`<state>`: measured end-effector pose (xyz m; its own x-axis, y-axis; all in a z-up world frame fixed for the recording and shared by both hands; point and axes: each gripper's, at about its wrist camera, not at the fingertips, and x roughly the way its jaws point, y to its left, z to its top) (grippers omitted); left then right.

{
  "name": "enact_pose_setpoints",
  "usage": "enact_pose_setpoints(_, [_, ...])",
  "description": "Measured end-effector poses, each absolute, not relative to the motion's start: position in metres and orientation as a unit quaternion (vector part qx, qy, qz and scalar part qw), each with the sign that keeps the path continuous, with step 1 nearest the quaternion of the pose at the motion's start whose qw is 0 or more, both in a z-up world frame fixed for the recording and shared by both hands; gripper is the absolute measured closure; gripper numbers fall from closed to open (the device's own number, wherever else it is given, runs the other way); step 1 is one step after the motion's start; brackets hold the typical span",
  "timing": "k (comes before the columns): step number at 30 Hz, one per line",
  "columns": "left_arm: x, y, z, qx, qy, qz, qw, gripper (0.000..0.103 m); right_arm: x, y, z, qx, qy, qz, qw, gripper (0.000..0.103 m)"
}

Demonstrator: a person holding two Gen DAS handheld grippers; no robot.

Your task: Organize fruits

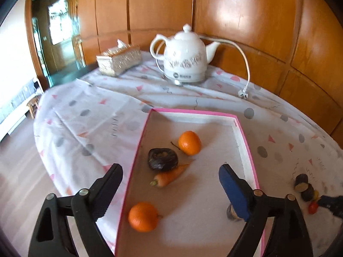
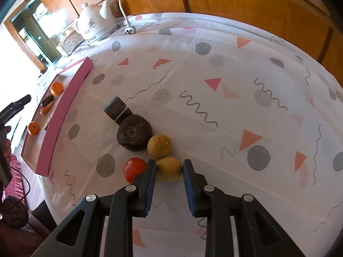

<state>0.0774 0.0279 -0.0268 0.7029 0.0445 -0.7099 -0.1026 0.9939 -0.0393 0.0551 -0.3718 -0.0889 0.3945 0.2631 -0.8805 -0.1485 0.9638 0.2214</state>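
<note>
The right tongs (image 2: 169, 167) are clenching a yellowish fruit (image 2: 169, 170) on the counter (image 2: 214, 107), the pink-rimmed tray (image 2: 64, 109) lying well off to their left. The left tongs (image 1: 169, 180) are hanging released over that tray (nothing between them).

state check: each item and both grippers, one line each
left hand-held gripper: open, nothing between its fingers, over the tray
right hand-held gripper: shut on the yellow fruit
pink-rimmed tray: holds two oranges, a carrot, a dark fruit
red tomato: on the cloth, outside the tray
kettle: lid on, plug lying loose on the cloth
</note>
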Motion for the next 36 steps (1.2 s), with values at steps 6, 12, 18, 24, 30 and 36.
enact_pose_setpoints(6, [0.048,0.032,-0.024,-0.048,0.375,0.04,0.925,0.003,0.052,-0.369,-0.085,0.042,0.532,0.129,0.836,0.078])
enact_pose_setpoints(12, [0.034,0.02,-0.021,-0.02,0.364,0.036,0.93,0.001,0.048,-0.372,-0.077,0.043,0.52,0.129,0.843,0.086])
enact_pose_setpoints(18, [0.024,-0.002,-0.019,0.024,0.354,-0.009,0.935,0.001,0.046,-0.367,-0.078,0.032,0.522,0.13,0.842,0.088])
enact_pose_setpoints(24, [0.025,0.0,-0.02,0.004,0.365,-0.038,0.93,0.0,0.048,-0.372,-0.08,0.053,0.527,0.13,0.838,0.085])
enact_pose_setpoints(30, [0.025,0.017,-0.018,-0.031,0.365,-0.033,0.93,0.0,0.049,-0.373,-0.089,0.052,0.544,0.124,0.828,0.076])
enact_pose_setpoints(36, [0.023,0.038,-0.02,-0.032,0.368,-0.012,0.929,0.0,0.05,-0.369,-0.093,0.05,0.545,0.134,0.826,0.076])
